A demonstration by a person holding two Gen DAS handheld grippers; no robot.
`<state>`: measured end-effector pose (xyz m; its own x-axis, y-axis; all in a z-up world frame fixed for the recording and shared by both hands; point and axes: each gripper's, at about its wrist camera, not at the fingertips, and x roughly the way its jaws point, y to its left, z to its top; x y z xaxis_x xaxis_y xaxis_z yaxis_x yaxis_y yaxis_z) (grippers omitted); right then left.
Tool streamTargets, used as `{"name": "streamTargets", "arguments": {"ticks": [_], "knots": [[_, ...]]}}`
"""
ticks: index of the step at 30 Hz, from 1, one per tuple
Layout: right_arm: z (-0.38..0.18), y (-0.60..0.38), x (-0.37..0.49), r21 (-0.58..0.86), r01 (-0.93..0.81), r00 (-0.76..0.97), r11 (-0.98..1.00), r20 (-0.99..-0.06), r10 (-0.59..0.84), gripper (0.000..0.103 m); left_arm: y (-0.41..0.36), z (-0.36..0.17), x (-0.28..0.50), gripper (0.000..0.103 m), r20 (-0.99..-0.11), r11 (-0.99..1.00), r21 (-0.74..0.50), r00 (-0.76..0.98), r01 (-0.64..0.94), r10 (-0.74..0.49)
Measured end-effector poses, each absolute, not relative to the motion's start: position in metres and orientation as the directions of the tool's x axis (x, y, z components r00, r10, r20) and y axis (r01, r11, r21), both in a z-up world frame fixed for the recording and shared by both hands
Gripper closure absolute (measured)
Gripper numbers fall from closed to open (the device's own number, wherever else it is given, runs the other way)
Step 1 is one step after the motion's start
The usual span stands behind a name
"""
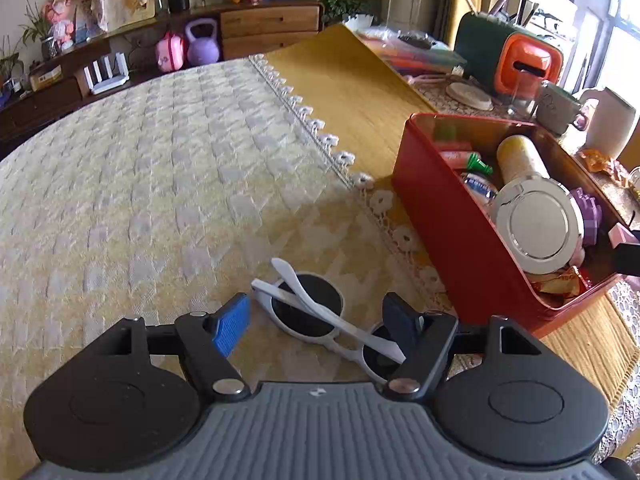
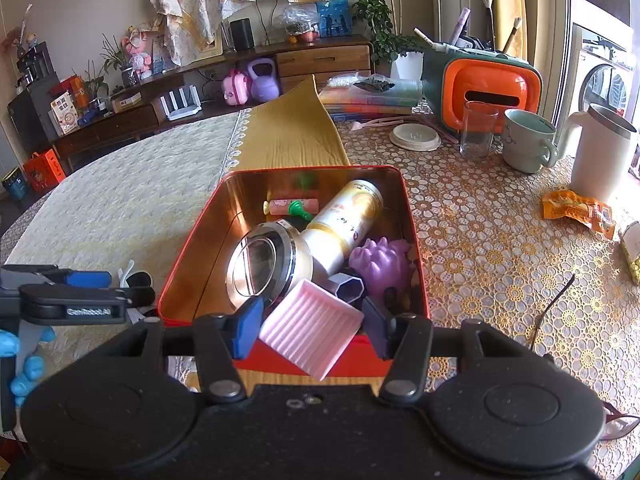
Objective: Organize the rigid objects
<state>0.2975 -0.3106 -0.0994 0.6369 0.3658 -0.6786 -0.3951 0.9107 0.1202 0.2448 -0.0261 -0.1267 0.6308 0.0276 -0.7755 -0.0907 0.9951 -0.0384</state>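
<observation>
— Cream cloth on the desk [image 1: 140, 168]: white sunglasses [image 1: 320, 320] lie folded between the left hand-held gripper [image 1: 316, 324], jaws apart.
— Light, brittle; pinch the frame. Right hand-held gripper [image 2: 312, 328] is clamped on a pink tray [image 2: 310, 326] over the red tin [image 2: 192, 276].

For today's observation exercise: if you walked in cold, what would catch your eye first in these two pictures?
The red tin in the middle of the table, crammed with a yellow can, a chrome lid and a purple toy. Next, the pink ribbed tray clamped in the right gripper over the tin's near edge. Then the white sunglasses lying folded on the cloth between the open fingers of the left gripper.
</observation>
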Motion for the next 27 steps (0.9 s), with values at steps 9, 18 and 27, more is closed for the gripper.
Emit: {"name": "streamTargets", "arguments": {"ticks": [9,18,27], "knots": [[-0.100,-0.311,0.298,0.126,-0.395,0.636,0.910,-0.677,0.370,0.049,-0.035,-0.132,0.249,0.076,-0.775,0.998,-0.034,0.632,-0.051,0.006],[-0.100,-0.311,0.296,0.124,-0.392,0.639,0.911,-0.675,0.367,0.049,-0.033,-0.128,0.244,0.088,-0.746,0.999,-0.030,0.666,-0.018,-0.011],[-0.100,-0.312,0.294,0.119,-0.392,0.646,0.912,-0.671,0.365,0.049,-0.030,-0.115,0.232,0.097,-0.717,0.999,-0.051,0.696,0.006,-0.041]]}}
